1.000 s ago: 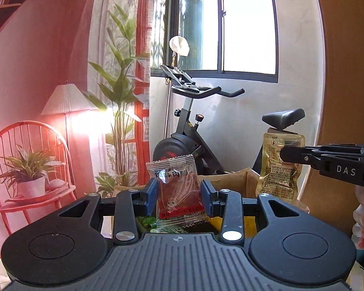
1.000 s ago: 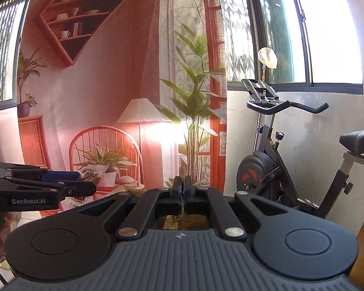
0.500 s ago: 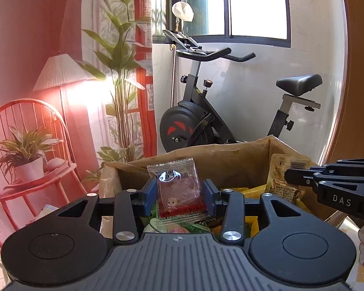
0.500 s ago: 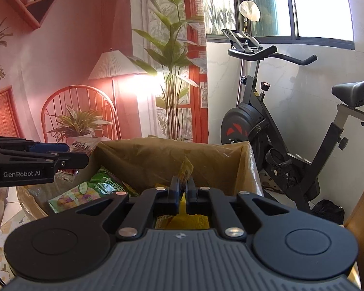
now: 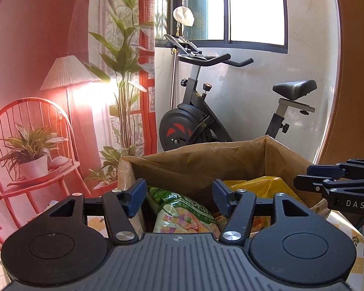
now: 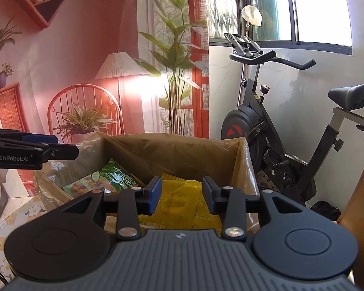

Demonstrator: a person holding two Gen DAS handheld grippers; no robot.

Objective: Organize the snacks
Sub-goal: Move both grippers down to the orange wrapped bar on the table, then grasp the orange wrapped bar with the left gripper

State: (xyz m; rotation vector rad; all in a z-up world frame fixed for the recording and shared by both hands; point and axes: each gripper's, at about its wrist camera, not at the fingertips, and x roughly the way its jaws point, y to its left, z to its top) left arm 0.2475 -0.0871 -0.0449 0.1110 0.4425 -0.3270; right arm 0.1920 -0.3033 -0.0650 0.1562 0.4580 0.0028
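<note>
Snacks are sitting in the brown paper bag [image 5: 199, 162] in the lower middle of both views, and I've got both tools parked just above its mouth. My left gripper [image 5: 179, 194] is spread wide with nothing between its blue pads. My right gripper [image 6: 182, 191] is likewise parted and empty. The green snack pack [image 5: 182, 213] lies straight under my left tool, tilted against the bag's near side. The yellow snack pack [image 6: 179, 201] lies flat beneath my right one.

I judge both packs as light, soft, crinkly pouches with slick film and probably crushable contents. I'd pinch a sealed edge or corner, not the puffed middle, and squeeze gently. The bag itself looks thin and floppy; its rim could fold in if I bump it.

Down in the lower left of the right view I see a pale tablecloth [image 6: 24, 215] with a flower print, which the bag appears to rest on. Beyond it, the room: an exercise bike [image 5: 206, 111] right of centre, a tall leafy plant [image 5: 126, 72] and a lit floor lamp [image 5: 68, 77] to the left, a red chair [image 5: 24, 131] carrying a potted plant [image 5: 31, 150], and a bright window [image 5: 254, 9] at the top.
</note>
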